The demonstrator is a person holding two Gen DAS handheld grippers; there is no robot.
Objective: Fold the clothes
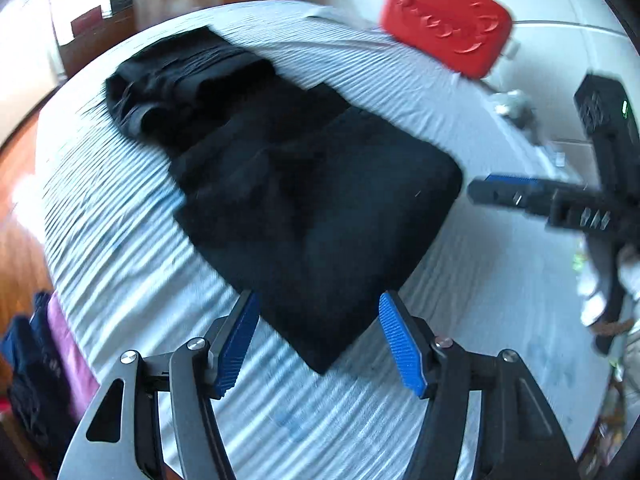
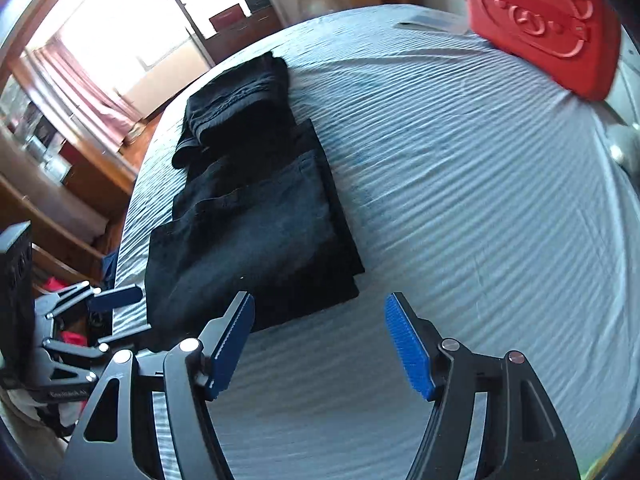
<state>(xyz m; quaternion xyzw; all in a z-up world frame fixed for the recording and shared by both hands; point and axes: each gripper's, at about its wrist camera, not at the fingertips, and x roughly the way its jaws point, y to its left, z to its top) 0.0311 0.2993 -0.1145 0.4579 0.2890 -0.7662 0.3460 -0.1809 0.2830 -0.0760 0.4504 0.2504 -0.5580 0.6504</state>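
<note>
Both tools hang above the bed with nothing in them. The left gripper [image 1: 318, 338] has its blue-padded jaws spread wide, and the folded black fabric garment [image 1: 320, 216] lies flat on the pale striped bedsheet [image 1: 120, 240] just ahead of its tips. The right gripper [image 2: 318, 344] is likewise released; the garment sits ahead and to its left. A red moulded plastic case [image 2: 540, 28] rests far ahead to the right.

The red bag [image 2: 544, 24] is cut off at the top edge, and the bedside clothes [image 1: 36, 364] are blurred.
</note>
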